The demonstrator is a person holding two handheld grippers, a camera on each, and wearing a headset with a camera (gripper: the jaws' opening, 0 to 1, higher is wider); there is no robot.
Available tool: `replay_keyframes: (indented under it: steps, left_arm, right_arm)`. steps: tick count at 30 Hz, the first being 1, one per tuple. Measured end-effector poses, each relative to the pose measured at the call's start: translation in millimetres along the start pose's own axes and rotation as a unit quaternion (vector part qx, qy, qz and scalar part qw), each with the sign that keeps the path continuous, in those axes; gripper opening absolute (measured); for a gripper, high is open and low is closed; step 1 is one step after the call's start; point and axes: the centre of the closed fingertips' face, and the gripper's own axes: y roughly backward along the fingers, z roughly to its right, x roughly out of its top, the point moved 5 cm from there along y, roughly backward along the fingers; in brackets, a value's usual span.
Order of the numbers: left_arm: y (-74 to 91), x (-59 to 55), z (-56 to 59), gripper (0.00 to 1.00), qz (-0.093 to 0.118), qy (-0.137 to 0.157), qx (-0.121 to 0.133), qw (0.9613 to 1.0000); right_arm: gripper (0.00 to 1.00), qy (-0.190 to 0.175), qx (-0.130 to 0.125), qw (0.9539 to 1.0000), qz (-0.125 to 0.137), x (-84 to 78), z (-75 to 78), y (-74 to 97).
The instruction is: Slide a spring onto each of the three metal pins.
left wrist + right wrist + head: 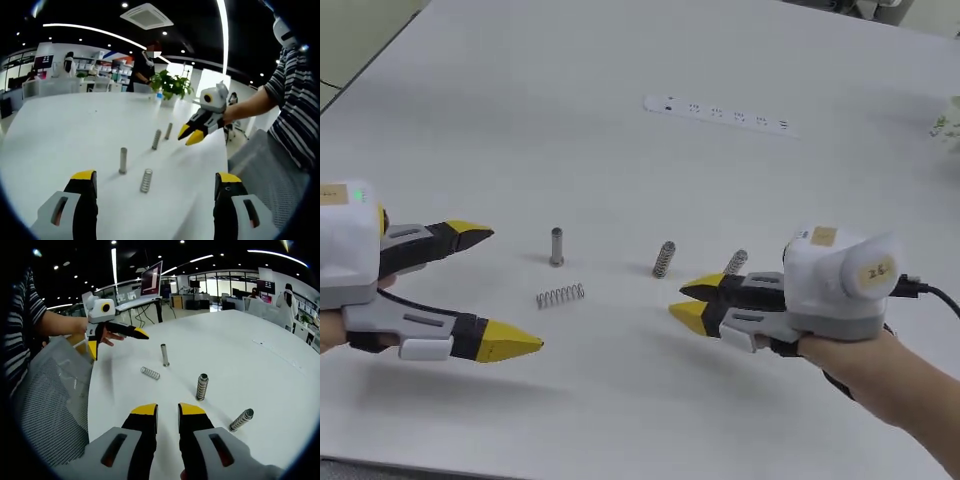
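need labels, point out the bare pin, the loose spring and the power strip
bare pin [556, 247], head view, middle of its shaft
loose spring [560, 295], head view, middle of its coil
power strip [718, 114], head view, middle of its top face

Room's bright, light all from overhead. Head view: even and sharp, white table [620, 80] w/ almost no glare. Soft, faint shadows sit under left gripper [515, 289] & right gripper [676, 299]. Gripper views: heavy fisheye bend twd edges, ceiling [90, 12] dark, LED strips [220, 35] blown out white. Person at back [142, 75] soft, near jaws a bit blurred.
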Motion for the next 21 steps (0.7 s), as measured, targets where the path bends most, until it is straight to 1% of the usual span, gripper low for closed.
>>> replay_keyframes:
  steps: [7,10,17,20,21]
  left_arm:
    - [2.0,-2.3,0.1,0.95,-0.001,0.001,0.001,1.0000]
    - [2.3,-3.3,-0.6,0.94,0.000,0.003,0.000,1.0000]
    - [2.7,-4.0,-0.2,0.94,-0.002,0.003,0.000,1.0000]
    - [3.2,-5.0,-0.1,0.94,-0.003,0.004,0.001,1.0000]
    - [3.4,-5.1,0.0,0.94,-0.003,0.004,0.001,1.0000]
  right_arm:
    - [0.14,0.007,0.006,0.9999,-0.004,2.6,-1.7,-5.1]
    - [0.14,0.013,0.009,0.9998,-0.009,3.8,-3.2,-10.1]
    - [0.14,0.041,0.033,0.9985,-0.014,18.8,-14.2,-28.6]
    - [0.14,0.051,0.043,0.9977,-0.010,28.9,-19.1,-39.0]
    - [0.14,0.055,0.045,0.9974,-0.011,29.9,-19.7,-40.0]
